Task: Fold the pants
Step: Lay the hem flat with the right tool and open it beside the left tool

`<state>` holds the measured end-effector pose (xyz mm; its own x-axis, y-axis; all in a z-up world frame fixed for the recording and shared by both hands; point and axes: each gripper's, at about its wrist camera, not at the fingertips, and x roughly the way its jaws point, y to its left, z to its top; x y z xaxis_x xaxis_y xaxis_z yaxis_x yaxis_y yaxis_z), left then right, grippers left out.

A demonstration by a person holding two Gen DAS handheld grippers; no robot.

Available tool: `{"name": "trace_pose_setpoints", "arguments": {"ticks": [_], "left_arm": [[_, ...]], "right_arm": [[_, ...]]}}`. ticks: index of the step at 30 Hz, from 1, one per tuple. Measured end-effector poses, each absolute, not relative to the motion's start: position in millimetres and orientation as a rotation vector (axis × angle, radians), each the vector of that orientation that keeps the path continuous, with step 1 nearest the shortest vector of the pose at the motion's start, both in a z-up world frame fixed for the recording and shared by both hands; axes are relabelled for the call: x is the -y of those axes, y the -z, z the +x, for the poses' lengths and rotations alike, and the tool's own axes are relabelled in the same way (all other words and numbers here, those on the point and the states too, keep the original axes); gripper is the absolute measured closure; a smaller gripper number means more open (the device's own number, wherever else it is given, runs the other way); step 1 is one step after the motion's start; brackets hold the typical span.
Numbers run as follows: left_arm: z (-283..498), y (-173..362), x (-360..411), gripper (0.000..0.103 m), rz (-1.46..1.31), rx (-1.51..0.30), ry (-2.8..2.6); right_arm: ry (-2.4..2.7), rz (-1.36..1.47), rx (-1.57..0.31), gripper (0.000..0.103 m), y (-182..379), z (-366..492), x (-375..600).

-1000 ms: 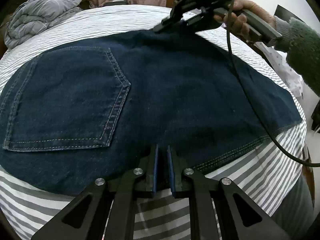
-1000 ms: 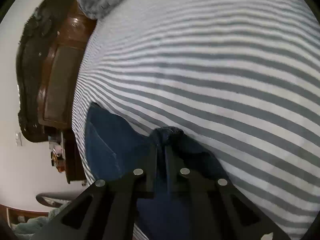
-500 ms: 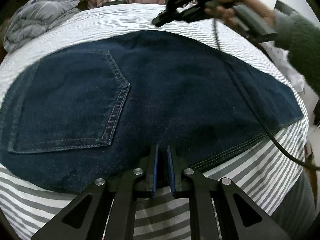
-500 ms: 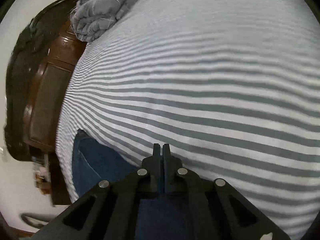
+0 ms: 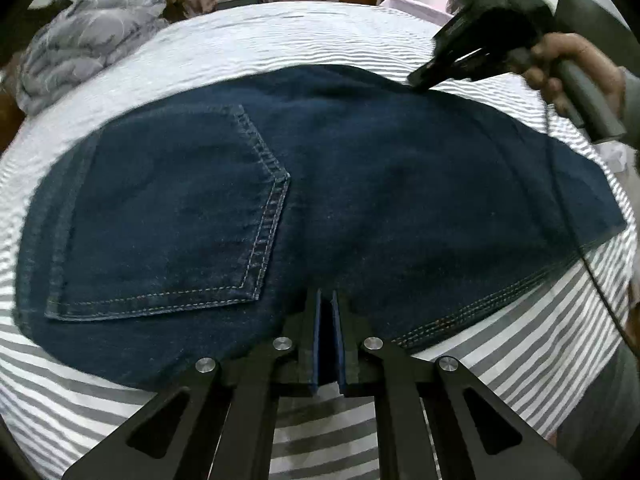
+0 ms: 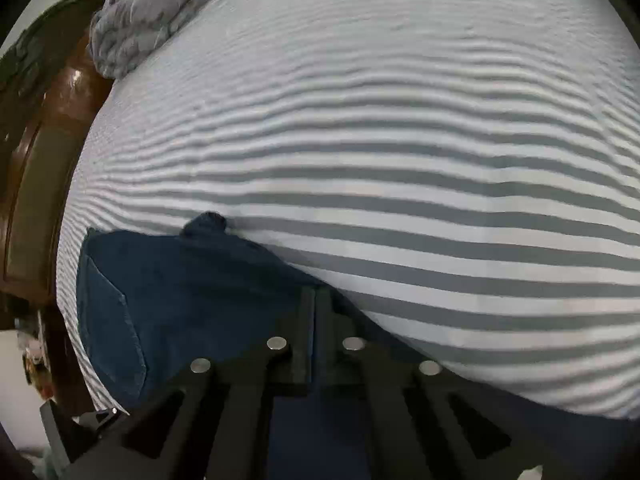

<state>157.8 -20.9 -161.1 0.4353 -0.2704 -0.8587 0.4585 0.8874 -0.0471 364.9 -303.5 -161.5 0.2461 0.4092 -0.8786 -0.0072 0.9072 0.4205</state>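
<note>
One pair of dark blue pants (image 5: 360,184) lies flat on the striped bed (image 5: 256,52), filling the centre of the left wrist view, with one back pocket (image 5: 160,216) showing at centre left. They look already doubled leg over leg, so the step in hand is probably squaring up that half-fold before folding along the length.

The left hand-held gripper (image 5: 327,312) sits at the lower centre of its view, fingers drawn almost together over the near edge of the denim. A sliver of blue shows in the narrow gap, but I cannot tell whether that is cloth pinched or only the blue pads.

The right hand-held gripper (image 5: 416,80) appears in the upper right of the left view, its tip at the far edge of the pants. In its own view the right hand-held gripper (image 6: 316,300) has its fingers pressed together with nothing visibly between them, over the denim's edge in the lower centre.

Next, I judge, both need a firm hold on one end of the pants to carry it over the other, keeping the layers aligned.

Count: one pair of pants, two grippers, one crumpled grey blanket (image 5: 84,48) at upper left.
</note>
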Motion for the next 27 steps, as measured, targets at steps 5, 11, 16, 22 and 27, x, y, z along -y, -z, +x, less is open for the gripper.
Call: {"name": "trace_pose_setpoints", "arguments": {"ticks": [5, 11, 16, 22, 27], "left_arm": [[148.1, 145.4, 44.4, 0.093, 0.184, -0.978, 0.483], [140.6, 154.4, 80.3, 0.093, 0.252, -0.982, 0.522], [140.1, 169.2, 93.3, 0.089, 0.321, -0.955, 0.495], [148.8, 159.0, 98.9, 0.087, 0.328, -0.987, 0.444], [141.0, 135.0, 112.2, 0.087, 0.319, -0.951, 0.465]], "right_arm": [[-0.263, 0.358, -1.253, 0.091, 138.0, 312.7, 330.6], [-0.126, 0.388, -1.229, 0.083, 133.4, 227.4, 390.9], [0.101, 0.539, -1.164, 0.077, 130.7, 153.9, 496.6], [0.366, 0.600, -1.103, 0.064, 124.8, 101.1, 623.2], [0.388, 0.773, -1.036, 0.064, 133.2, 63.8, 675.3]]}}
